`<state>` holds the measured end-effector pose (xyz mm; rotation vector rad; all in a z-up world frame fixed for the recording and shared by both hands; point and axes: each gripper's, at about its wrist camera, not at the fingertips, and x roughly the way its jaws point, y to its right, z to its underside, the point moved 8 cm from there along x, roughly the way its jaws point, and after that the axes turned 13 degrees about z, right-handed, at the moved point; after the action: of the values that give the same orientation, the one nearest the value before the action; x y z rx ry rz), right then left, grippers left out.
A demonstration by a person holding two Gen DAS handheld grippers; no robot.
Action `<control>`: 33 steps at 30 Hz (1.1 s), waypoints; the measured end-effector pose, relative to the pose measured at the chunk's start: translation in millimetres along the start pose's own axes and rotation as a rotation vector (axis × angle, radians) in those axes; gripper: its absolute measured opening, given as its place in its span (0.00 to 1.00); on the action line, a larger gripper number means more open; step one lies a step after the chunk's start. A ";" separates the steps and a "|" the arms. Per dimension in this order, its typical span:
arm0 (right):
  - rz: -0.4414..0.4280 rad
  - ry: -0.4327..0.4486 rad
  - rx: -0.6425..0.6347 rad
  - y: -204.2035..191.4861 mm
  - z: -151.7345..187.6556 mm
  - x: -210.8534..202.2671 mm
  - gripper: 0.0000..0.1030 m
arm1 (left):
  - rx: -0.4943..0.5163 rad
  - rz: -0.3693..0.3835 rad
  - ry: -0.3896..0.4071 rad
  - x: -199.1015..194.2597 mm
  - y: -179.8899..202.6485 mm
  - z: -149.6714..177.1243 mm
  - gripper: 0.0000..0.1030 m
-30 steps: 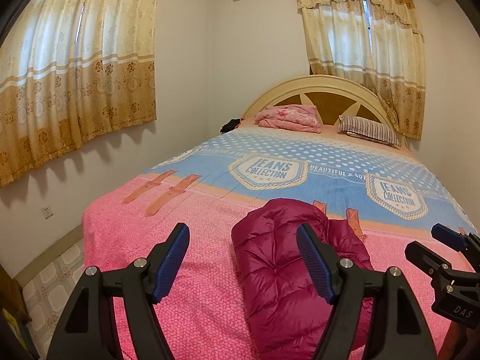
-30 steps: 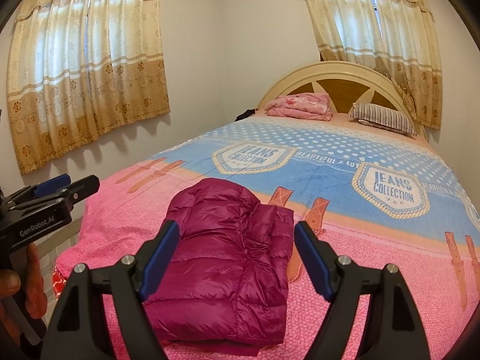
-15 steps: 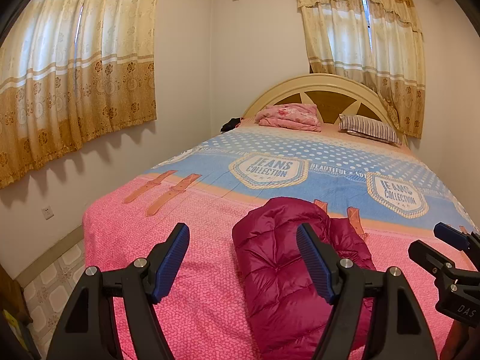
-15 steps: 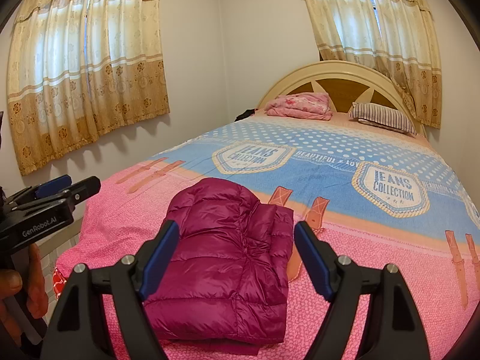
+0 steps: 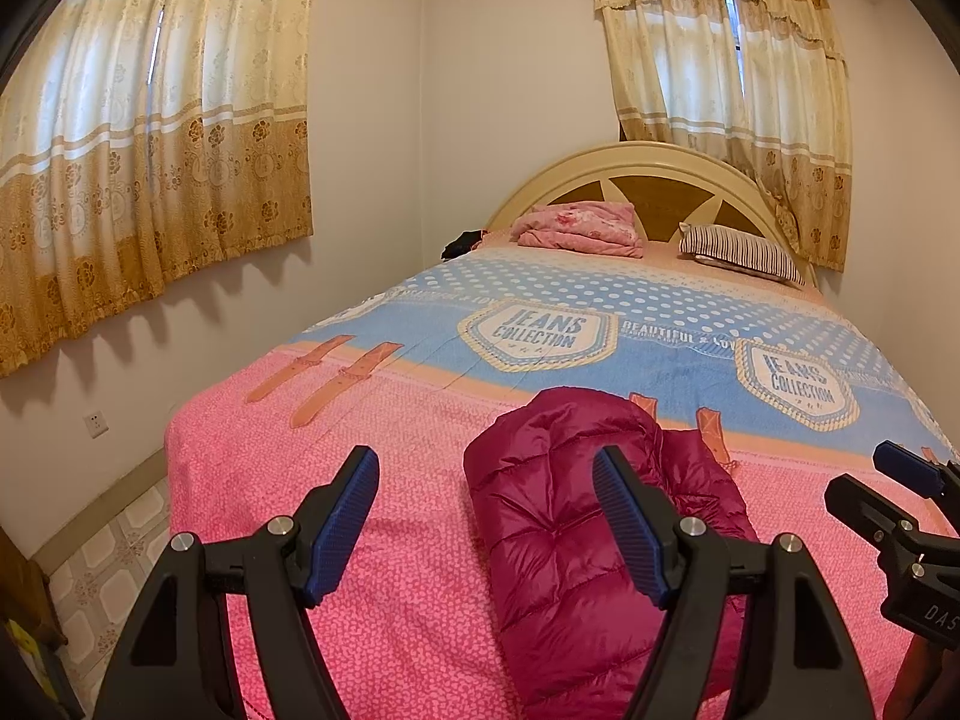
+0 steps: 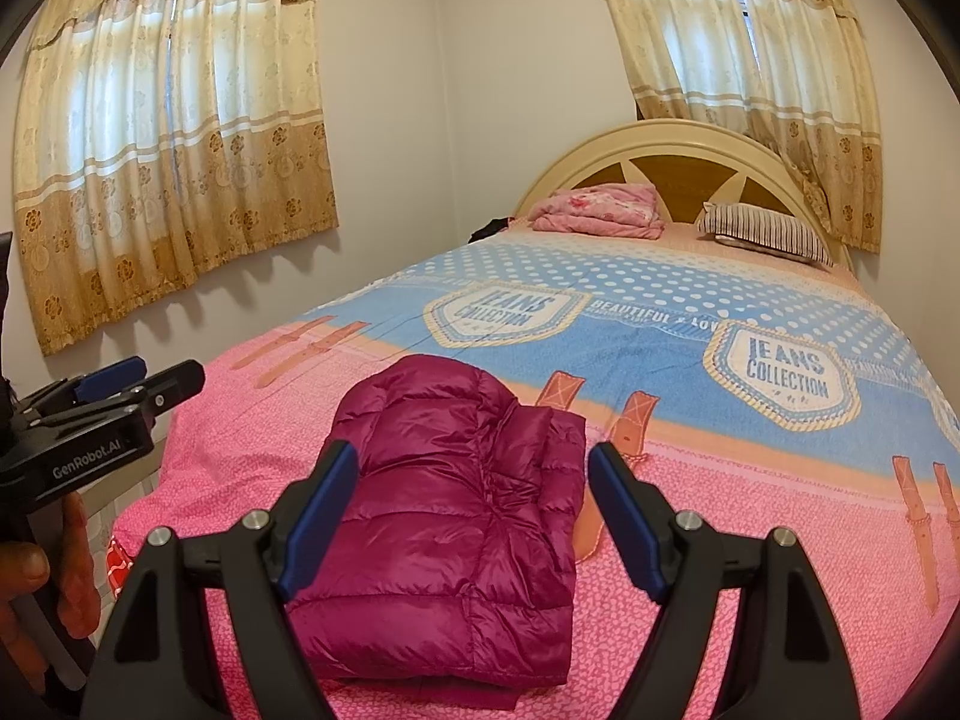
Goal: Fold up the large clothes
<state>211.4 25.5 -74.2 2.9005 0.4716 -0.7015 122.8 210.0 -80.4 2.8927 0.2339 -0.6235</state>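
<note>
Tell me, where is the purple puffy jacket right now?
The purple puffy jacket lies folded on the pink near end of the bed, far from the striped pillow. In the right wrist view it sits between that gripper's open jaws, untouched.

My grippers: black frames, blue pads (image 6: 318, 516). Jacket (image 6: 456, 516) glossy magenta, quilted. Bedspread (image 6: 750, 540) pink speckled, blue polka-dot band up top. Curtains (image 6: 174, 138) cream over gold floral. Pillow (image 6: 768, 234) striped.
</note>
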 end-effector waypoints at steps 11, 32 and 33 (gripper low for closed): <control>0.002 0.023 0.005 -2.8 -6.3 -2.2 0.79 | 0.007 0.021 -0.007 2.1 4.5 -0.4 0.75; 0.002 0.026 -0.003 -3.8 -6.7 -1.6 0.80 | 0.017 -0.029 0.001 5.4 -1.2 1.5 0.94; 0.001 0.023 -0.002 -3.9 -6.2 -1.4 0.80 | 0.022 -0.032 0.000 5.9 -0.3 1.4 0.94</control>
<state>211.6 29.9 -68.2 2.9104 0.4724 -0.6673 127.5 210.7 -84.2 2.9156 0.2756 -0.6353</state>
